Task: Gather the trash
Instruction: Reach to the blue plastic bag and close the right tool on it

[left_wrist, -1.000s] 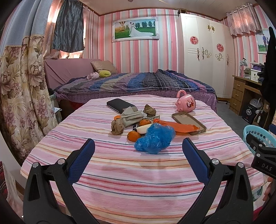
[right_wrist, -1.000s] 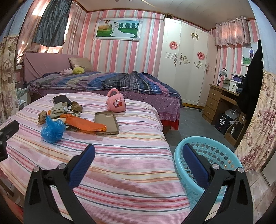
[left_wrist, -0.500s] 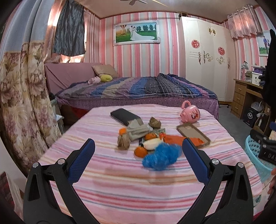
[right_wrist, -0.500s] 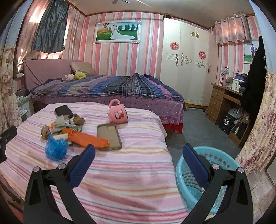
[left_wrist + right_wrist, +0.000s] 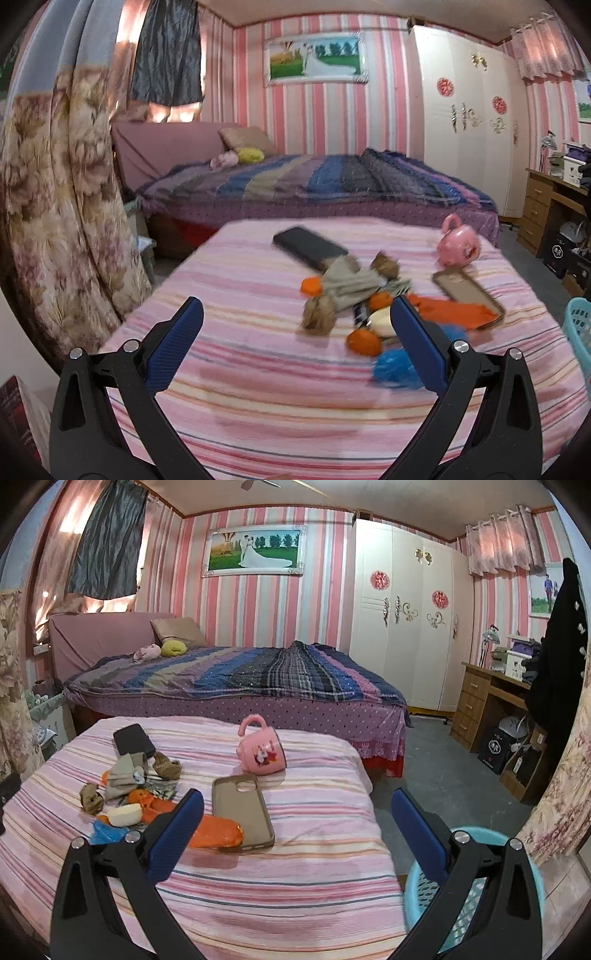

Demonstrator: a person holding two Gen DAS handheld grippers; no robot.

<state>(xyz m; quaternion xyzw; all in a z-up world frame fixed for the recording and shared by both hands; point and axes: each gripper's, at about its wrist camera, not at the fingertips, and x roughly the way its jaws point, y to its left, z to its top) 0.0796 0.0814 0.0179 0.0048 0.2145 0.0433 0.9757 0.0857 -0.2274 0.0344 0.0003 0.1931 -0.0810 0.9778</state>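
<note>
A: The left gripper [image 5: 295,325] hangs over the near end of the striped bed [image 5: 280,398], its ribbed blue pads [image 5: 173,347] spread wide with nothing between them. The right gripper [image 5: 295,808] is the same, splayed and empty, above the bed's right edge

B: And the trash?

A: Heaped mid-bed on the pink striped sheet. There's a crinkly blue plastic bag [image 5: 395,365] nearest, partly behind the left gripper's right pad, a round orange fruit [image 5: 364,341] just beside it, and a smooth pale oval piece [image 5: 125,814] touching the orange peel [image 5: 144,799]. A flat, slick orange wrapper [image 5: 218,834] lies against a rubbery tan phone case [image 5: 242,808]

B: Anything softer?

A: Crumpled brown paper wads [image 5: 91,797], a limp grey-beige cloth [image 5: 125,773], and a dark flat rectangular phone [image 5: 132,740] behind them. A glossy pink mug [image 5: 261,753] lies tipped on its side, well apart from the heap

B: Where's the bin?

A: A round turquoise lattice basket [image 5: 528,853] stands on the floor just beside the bed, under the right gripper
</note>
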